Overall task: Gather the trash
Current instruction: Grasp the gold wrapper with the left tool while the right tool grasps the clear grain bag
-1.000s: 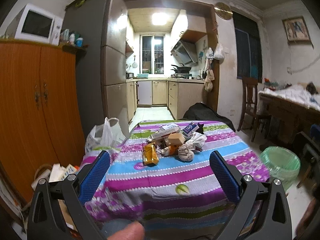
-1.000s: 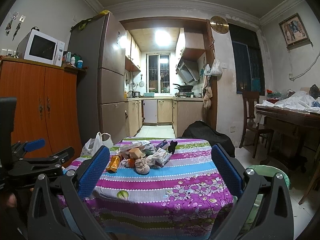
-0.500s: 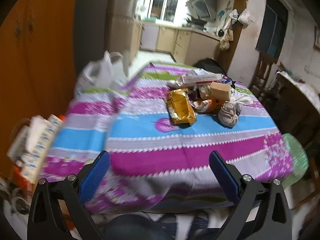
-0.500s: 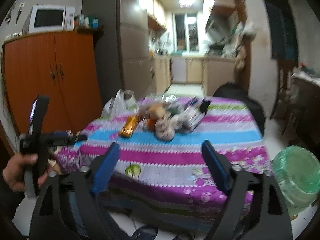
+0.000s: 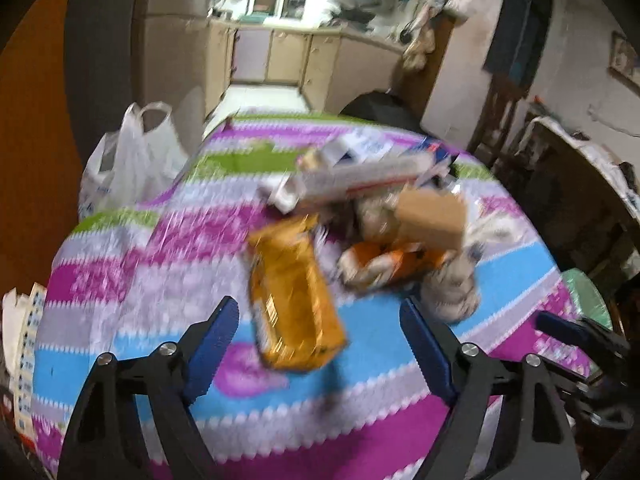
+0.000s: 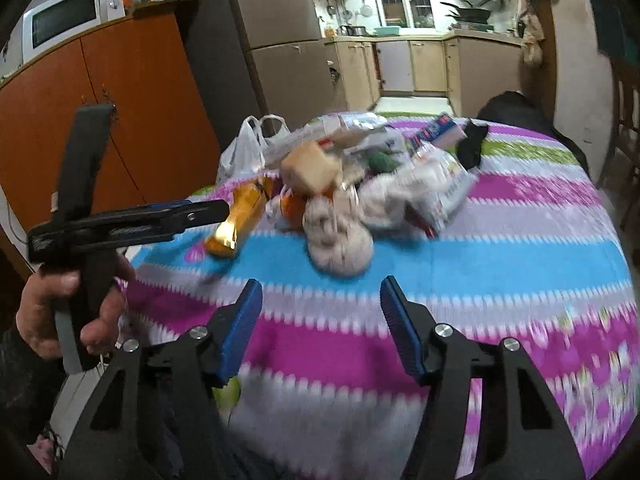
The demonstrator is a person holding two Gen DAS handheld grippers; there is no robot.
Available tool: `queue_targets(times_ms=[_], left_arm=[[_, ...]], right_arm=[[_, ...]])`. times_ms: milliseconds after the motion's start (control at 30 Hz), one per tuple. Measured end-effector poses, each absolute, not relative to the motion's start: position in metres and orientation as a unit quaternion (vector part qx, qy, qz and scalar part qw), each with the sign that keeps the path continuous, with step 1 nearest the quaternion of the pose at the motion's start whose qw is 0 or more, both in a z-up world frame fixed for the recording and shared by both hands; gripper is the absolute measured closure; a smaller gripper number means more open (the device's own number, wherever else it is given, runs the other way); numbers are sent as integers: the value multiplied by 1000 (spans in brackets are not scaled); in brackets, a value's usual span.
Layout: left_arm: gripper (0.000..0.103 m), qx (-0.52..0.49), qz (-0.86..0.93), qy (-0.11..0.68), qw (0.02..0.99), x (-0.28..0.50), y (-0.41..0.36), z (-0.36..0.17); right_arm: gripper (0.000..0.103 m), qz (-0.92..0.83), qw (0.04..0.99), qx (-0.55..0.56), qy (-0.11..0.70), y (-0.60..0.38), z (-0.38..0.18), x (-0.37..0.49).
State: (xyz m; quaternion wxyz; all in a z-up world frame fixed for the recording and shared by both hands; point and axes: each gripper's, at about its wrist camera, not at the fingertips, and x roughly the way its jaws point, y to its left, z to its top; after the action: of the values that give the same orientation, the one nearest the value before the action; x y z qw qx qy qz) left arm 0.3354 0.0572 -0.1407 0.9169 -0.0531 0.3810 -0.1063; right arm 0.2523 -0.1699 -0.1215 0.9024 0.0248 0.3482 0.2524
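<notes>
Both views are pretty motion-blurred btw, so small print on stuff is a no-go.

Trash pile (image 5: 384, 216) sits on the table (image 5: 132, 288), which has a striped pink/blue/green cloth on it. Everything below is relative to that pile.

- Yellow snack bag (image 5: 294, 296) lies flat at the pile's near-left edge, closest item to the left gripper (image 5: 320, 344). In the right wrist view the same bag (image 6: 240, 216) is on the pile's left side.
- Brown cardboard box (image 5: 432, 216) sits on top of the pile, w/ an orange wrapper (image 5: 396, 264) under it.
- Crumpled whitish wad (image 6: 338, 236) is at the pile's near edge, straight ahead of the right gripper (image 6: 320, 320).
- Long white carton (image 5: 360, 180) lies across the pile's far side.
- White plastic bag (image 5: 128, 160) is off to the pile's left, past the table edge, handles up.
- Green bin (image 5: 588, 296) is to the pile's right, below table level, only partly in view.

Left gripper: fingers spread wide, nothing between them, hanging above the cloth on the pile's near side w/ the yellow bag just beyond the gap. Right gripper: fingers also spread apart, empty, over the cloth and short of the pile. Right cam also catches the left hand (image 6: 68, 312) wrapped around its gripper's handle, to the pile's left.

Orange wooden cabinet (image 6: 120, 120) stands further left of the pile w/ a microwave (image 6: 68, 16) on top.
</notes>
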Motion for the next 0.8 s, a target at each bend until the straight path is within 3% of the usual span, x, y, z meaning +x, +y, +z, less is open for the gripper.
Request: queue_targets(times_ms=[200,400,467,567,667,767,800], left_arm=[[21,-64,-111,385,914,362,66,-142],[21,-67,-124,393,909,377,74,-148],[20,-84,-126,401,903,374,81,-155],[20,-91,-126,406,900,368,80,-166],[21,-75,-121,412,900,366,72,-174],[44,-71,-113,417,899,366,68,-180],[44,-77,-113,418,898,365,70,-182]], right_arm=[[44,283,899,-27,333,-133,-98,306],[44,283,885,-58,366,-109,-117,351],[60,279,884,-59,370,-106,-121,353],[68,277,891,-44,357,-110,-118,348],[69,276,900,-23,337,-115,-108,337],[69,278,906,0,319,-123,-98,322],[69,280,907,7,316,-126,-96,316]])
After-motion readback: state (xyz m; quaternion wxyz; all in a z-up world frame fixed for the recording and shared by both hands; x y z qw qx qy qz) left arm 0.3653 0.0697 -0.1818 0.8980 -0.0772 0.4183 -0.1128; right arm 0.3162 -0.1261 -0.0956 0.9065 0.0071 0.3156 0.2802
